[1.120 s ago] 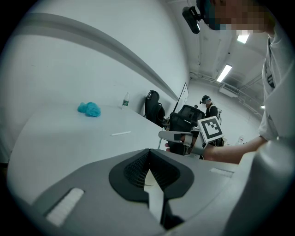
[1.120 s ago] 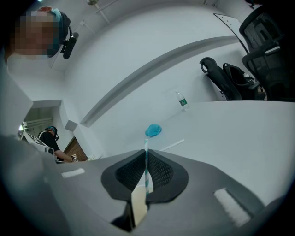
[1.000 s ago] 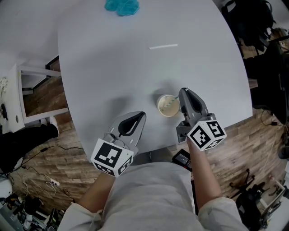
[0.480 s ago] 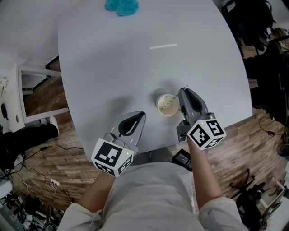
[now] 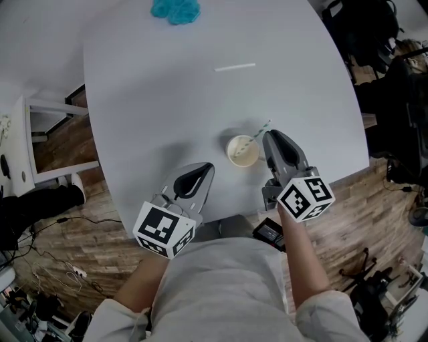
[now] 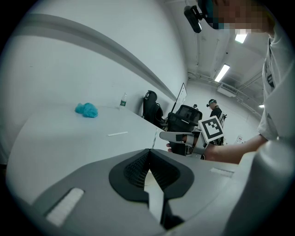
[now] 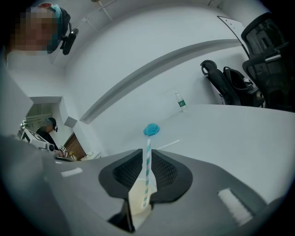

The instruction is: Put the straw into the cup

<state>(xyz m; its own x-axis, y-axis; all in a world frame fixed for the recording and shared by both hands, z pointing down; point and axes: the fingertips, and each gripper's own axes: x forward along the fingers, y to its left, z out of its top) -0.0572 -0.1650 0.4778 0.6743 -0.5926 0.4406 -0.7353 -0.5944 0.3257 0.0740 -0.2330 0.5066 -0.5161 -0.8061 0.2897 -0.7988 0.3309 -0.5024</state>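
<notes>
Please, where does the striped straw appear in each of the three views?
Head view: the striped straw leans from the cup, centre, at the right gripper's tip.
Left gripper view: too thin to tell for sure.
Right gripper view: centre, upright between the jaws.
Shared landmark: the teal clump, in all three.

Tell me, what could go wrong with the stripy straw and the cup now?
The cup might tip. The right gripper is shut on the straw, which slants down into the cup. Nothing steadies the cup: the left gripper is shut, empty and apart from it. A sideways nudge through the straw could push it over. The straw also leans far out over the rim, so it may slide out if let go like this.
</notes>
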